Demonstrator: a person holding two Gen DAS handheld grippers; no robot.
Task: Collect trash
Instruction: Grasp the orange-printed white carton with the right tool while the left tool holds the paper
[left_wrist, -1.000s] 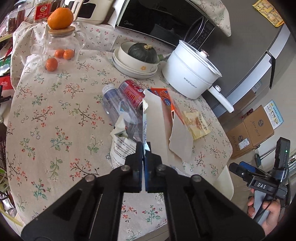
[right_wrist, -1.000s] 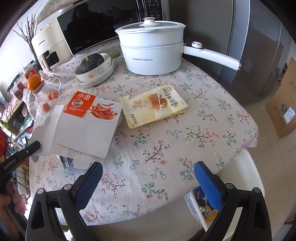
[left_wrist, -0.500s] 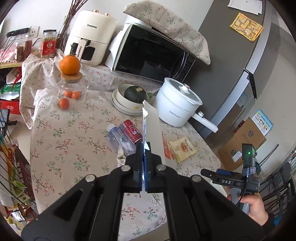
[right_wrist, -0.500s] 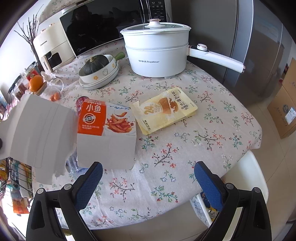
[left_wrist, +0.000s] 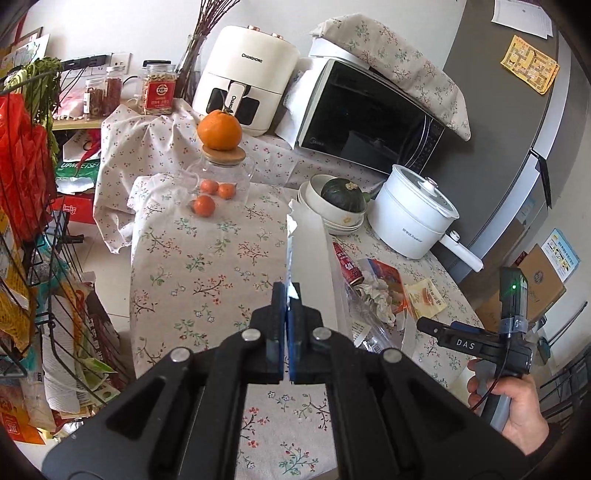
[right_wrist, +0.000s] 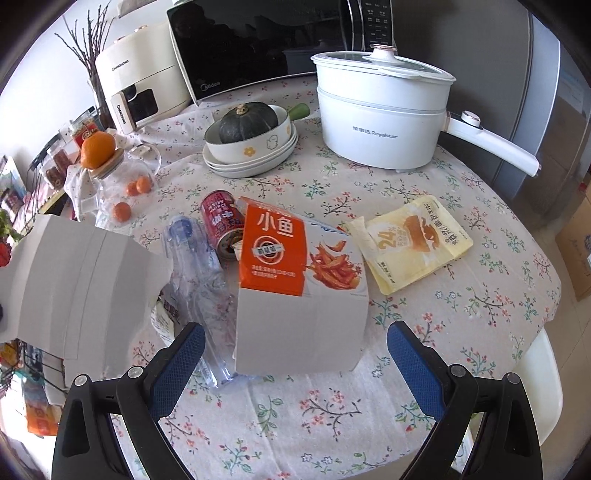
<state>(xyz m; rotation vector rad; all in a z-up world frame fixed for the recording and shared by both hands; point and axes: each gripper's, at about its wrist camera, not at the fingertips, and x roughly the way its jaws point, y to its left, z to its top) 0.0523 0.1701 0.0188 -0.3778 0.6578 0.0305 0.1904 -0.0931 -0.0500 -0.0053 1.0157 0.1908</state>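
My left gripper (left_wrist: 287, 295) is shut on a torn sheet of grey-white cardboard (left_wrist: 310, 251), held in the air above the floral table; the right wrist view shows that cardboard (right_wrist: 74, 284) at the left. My right gripper (right_wrist: 295, 339) is open, low over the table's front part. Just ahead of its fingers lies an orange snack box (right_wrist: 291, 266). Left of the box are a crushed clear bottle (right_wrist: 195, 266), a red can (right_wrist: 221, 225) and a crumpled wrapper (right_wrist: 164, 317). A yellow pouch (right_wrist: 413, 243) lies to the right.
A white electric pot (right_wrist: 380, 122), stacked dishes with a green squash (right_wrist: 251, 147) and a glass jar topped by an orange (right_wrist: 110, 177) stand further back. Microwave and air fryer line the wall. A wire rack (left_wrist: 33, 221) stands left of the table, a white chair (right_wrist: 543, 376) right.
My left gripper has lifted the cardboard off the trash pile and pulled back from the table. My right gripper has moved left and closer, so the orange box now lies in front of its fingers.
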